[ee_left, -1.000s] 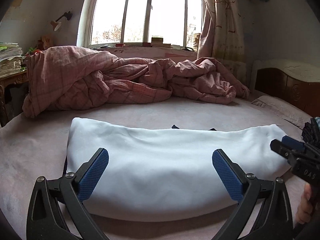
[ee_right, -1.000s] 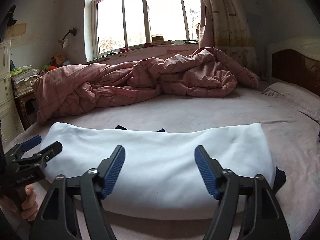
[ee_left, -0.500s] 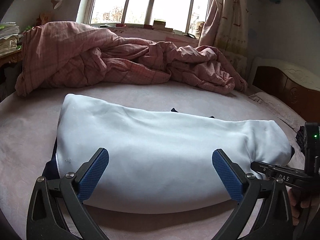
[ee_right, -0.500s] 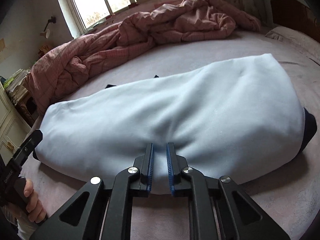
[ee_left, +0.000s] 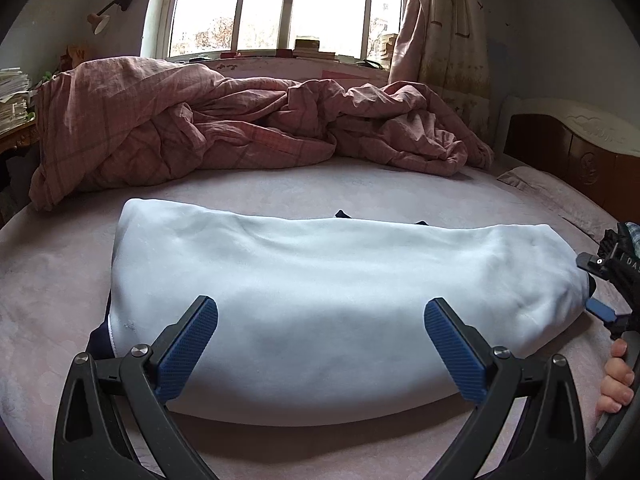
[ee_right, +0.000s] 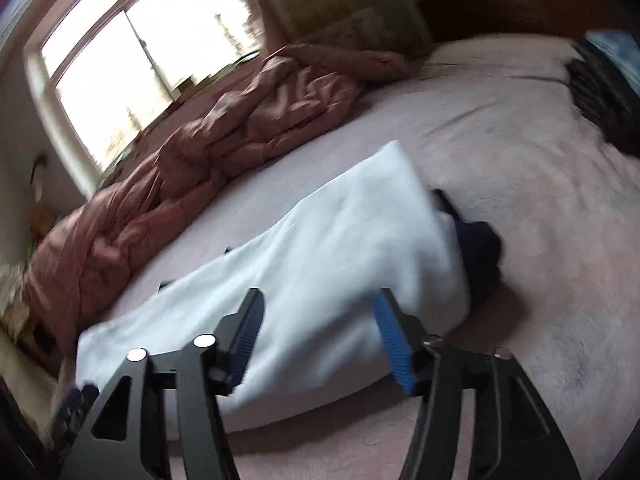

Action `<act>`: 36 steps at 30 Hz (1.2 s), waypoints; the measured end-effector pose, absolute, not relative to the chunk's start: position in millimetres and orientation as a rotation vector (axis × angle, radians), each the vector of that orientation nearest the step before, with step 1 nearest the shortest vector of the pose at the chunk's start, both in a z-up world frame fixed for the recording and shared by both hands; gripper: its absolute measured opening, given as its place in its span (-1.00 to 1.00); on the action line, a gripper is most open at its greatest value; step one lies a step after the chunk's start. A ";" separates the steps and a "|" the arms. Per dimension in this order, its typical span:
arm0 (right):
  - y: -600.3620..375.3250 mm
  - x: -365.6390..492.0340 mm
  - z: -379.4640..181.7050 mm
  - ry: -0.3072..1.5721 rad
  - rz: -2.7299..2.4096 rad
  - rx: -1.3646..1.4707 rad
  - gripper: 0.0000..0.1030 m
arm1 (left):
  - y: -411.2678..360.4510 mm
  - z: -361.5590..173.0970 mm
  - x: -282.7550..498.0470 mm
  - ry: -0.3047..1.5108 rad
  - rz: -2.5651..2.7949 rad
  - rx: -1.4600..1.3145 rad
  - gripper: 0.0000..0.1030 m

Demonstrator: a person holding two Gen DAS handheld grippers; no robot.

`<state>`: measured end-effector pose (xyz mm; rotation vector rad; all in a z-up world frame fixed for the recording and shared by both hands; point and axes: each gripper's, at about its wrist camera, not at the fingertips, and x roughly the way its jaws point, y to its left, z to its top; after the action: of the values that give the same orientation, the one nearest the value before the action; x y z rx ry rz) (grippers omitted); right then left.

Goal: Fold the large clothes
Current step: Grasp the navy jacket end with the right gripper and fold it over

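Garment [ee_left: 328,312] lies part-folded on bed [ee_left: 56,280]. Left claw [ee_left: 320,348] wide, empty. Right claw [ee_right: 320,344] just reopened, empty — I'd pinch the 3 o'clock end squarely.

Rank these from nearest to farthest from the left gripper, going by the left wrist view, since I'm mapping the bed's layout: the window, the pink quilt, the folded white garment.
1. The white garment, folded on the bed directly ahead of the left gripper and its open jaws.
2. The pink quilt, bunched across the bed's far side.
3. The window, on the wall behind the quilt.
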<state>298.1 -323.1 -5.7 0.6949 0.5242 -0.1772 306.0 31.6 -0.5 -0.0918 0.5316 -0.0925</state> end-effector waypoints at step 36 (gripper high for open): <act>-191.0 320.7 14.6 0.597 0.413 0.141 -0.58 | 47.0 18.2 287.3 0.378 -0.009 -0.118 0.99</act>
<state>320.7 -191.0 14.6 0.1411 0.5972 0.4126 287.3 47.0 18.2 -0.1180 0.3778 -0.0085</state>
